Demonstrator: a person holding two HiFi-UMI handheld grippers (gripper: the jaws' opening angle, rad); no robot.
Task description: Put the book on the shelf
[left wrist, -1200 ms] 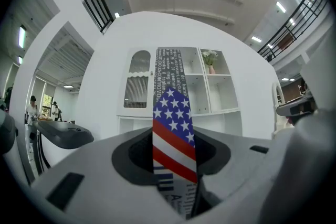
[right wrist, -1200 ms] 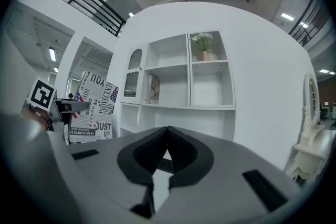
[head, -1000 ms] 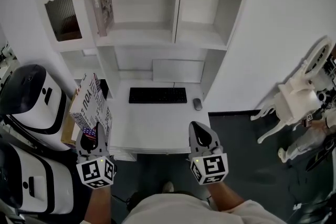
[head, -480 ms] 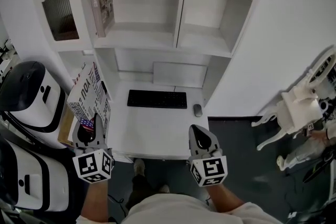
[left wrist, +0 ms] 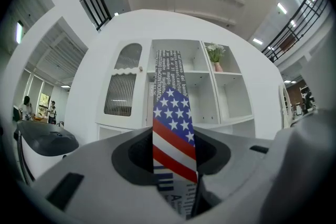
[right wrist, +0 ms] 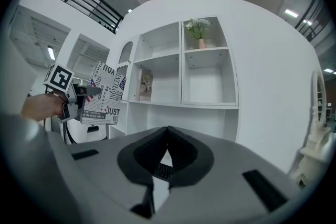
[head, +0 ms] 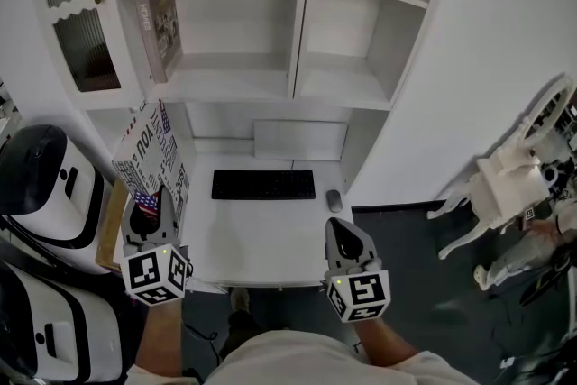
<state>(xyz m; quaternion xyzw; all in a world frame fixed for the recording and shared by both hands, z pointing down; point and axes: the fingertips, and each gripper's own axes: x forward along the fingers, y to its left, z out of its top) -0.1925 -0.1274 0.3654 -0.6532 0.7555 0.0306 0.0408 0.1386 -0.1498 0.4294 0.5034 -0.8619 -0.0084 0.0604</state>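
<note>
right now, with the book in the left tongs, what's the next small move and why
Probably carry the left tongs forward and up toward the shelf. They grip the book upright by its lower edge, but it hangs at the left edge of the desk, not yet at that shelf, where another book stands at the left with room to its right.

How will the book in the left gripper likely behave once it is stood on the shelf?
Probably stiff: the book stands straight up from the left gripper without drooping. It looks thin for its height, so it may tip on the shelf unless leaned against the shelved book.
</note>
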